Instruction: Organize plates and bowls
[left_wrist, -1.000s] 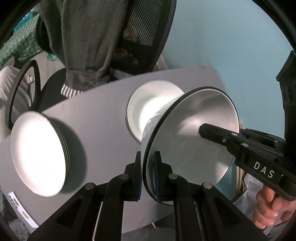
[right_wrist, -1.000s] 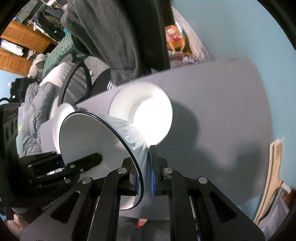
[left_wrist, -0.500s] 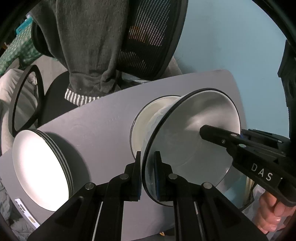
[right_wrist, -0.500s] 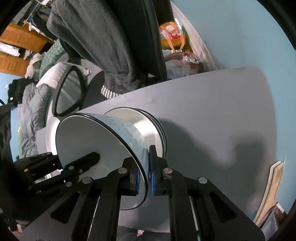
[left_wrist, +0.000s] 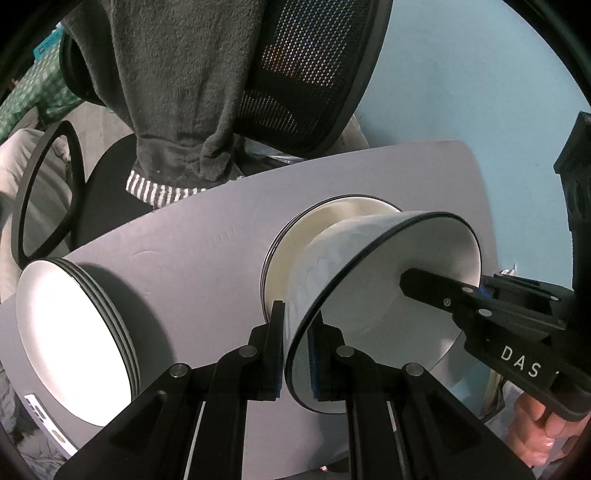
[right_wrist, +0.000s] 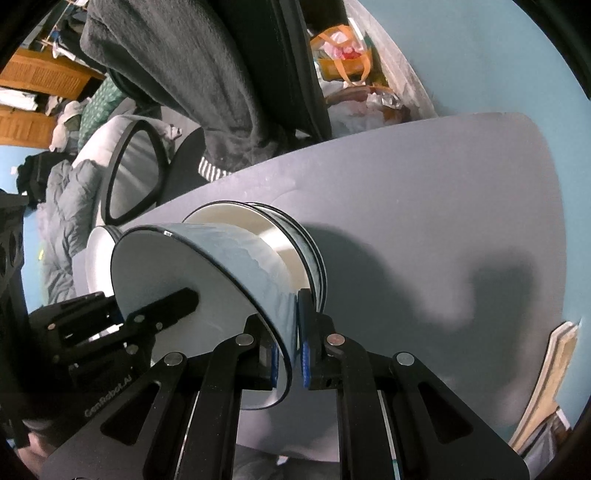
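Observation:
A bowl, white inside and pale blue outside with a dark rim, hangs tilted between both grippers. My left gripper is shut on its near rim. My right gripper is shut on the opposite rim, and its inner finger lies inside the bowl. The bowl's base dips into the top of a stack of matching bowls on the grey table; whether they touch is hidden. A stack of white plates stands to the left. In the right wrist view the held bowl covers part of the bowl stack.
An office chair with a dark grey towel draped over it stands behind the table's far edge. A pale blue wall rises on the right. A white device lies by the plates. A hand holds the right gripper. Papers lean beyond the table's right edge.
Both grippers have come down with the bowl, closer to the bowl stack. The bowl's base now sits in the mouth of the top bowl. Both grips are unchanged.

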